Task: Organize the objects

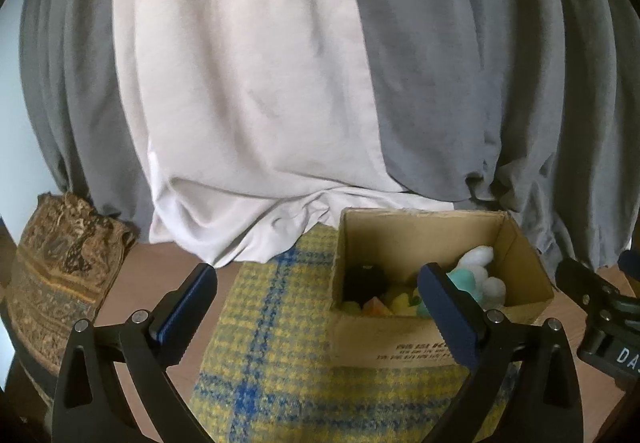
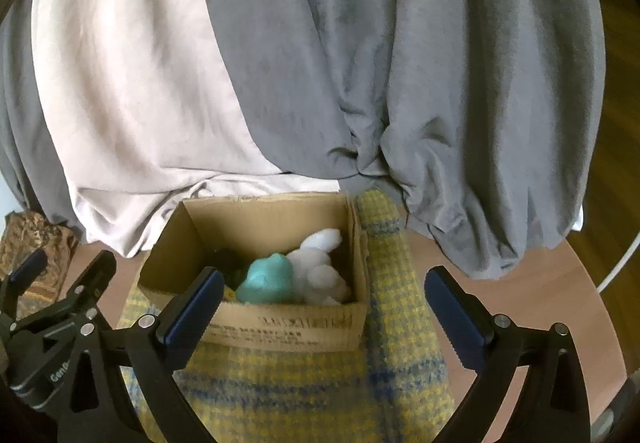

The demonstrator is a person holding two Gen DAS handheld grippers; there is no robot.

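Observation:
An open cardboard box (image 1: 400,347) (image 2: 280,331) stands on a yellow and blue checked cloth (image 1: 272,343) (image 2: 396,323). Inside lie a white plush toy (image 1: 480,259) (image 2: 320,263), a teal plush toy (image 1: 466,277) (image 2: 266,279), a dark object (image 1: 364,279) and yellowish soft items (image 1: 396,301). My left gripper (image 1: 320,303) is open and empty, just in front of the box's left side. My right gripper (image 2: 322,307) is open and empty, in front of the box's near wall. Each gripper shows at the edge of the other's view.
White (image 1: 240,103) and grey (image 1: 480,83) sheets hang behind the box down to the wooden table (image 1: 136,283) (image 2: 540,283). A brown patterned folded cloth (image 1: 56,263) (image 2: 36,243) lies at the far left.

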